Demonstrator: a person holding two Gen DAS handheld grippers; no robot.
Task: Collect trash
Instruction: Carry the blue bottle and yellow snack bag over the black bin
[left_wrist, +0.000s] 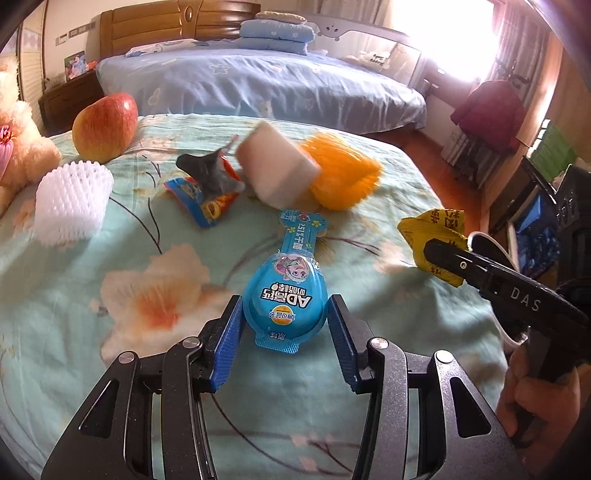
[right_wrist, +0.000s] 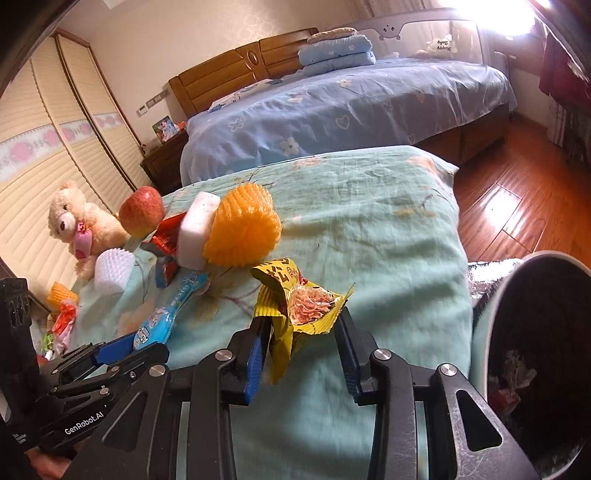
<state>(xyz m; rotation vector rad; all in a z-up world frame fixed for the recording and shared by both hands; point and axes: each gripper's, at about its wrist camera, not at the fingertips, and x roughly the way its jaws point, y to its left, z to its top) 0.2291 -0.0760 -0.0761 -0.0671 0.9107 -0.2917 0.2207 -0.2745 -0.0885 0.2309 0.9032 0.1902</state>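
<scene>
two wrappers lined up, neither one held

my left hand-held gripper (left_wrist: 284, 325) stands apart around the blue snack pack (left_wrist: 286, 295) lying on the bed (left_wrist: 74, 295), fingers beside it, not clamped. my right hand-held gripper (right_wrist: 301, 332) is also apart, with the crumpled yellow wrapper (right_wrist: 295, 299) loose between its fingers. the bin (right_wrist: 535, 350) waits just to my right. i judge the risks as these: the slick pack may squirt forward as i close, and the light wrapper may slip out if i catch only a corner.
</scene>
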